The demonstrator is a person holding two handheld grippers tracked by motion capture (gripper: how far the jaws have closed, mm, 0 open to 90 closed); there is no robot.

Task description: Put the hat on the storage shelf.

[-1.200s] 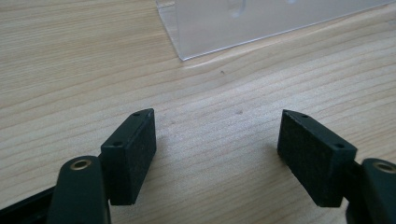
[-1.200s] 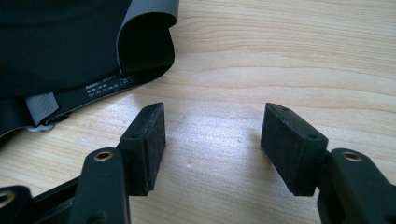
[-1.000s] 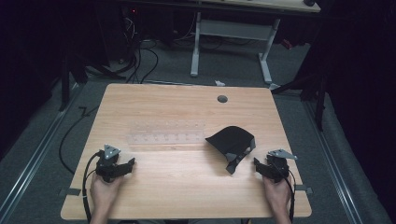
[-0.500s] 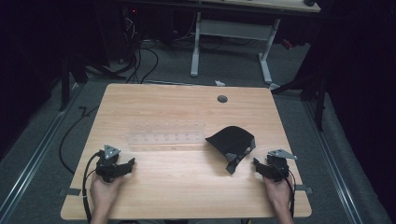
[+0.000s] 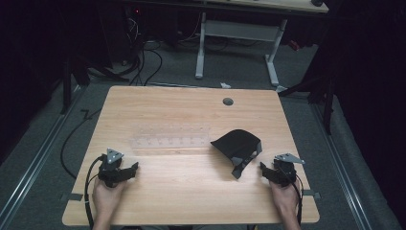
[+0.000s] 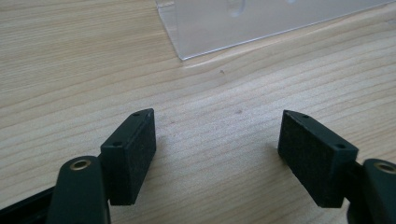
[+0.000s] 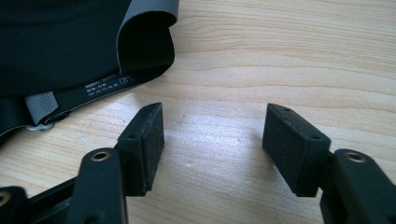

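Nothing has moved across the last second, and that is the story: the bench carries the same layout and both hands sit parked at its near edge, so the work has not begun. The black cap lies right of centre, toward the near right corner, crown up and strap end pointing at the right gripper; in the right gripper view the cap fills the upper left, its grey-lined edge and a small printed label just beyond the left-hand jaw, close but not touching. Left of the cap, near the middle of the bench, lies the clear plastic rack, flat, its corner well ahead of the left gripper. In the high view the left gripper rests by the near left corner. Both grippers stand with their jaws wide apart and with only bare wood between the 2 pads of each, holding nothing. My read is that the cap is the thing in hand, and the right gripper is the 1 placed to reach it first.
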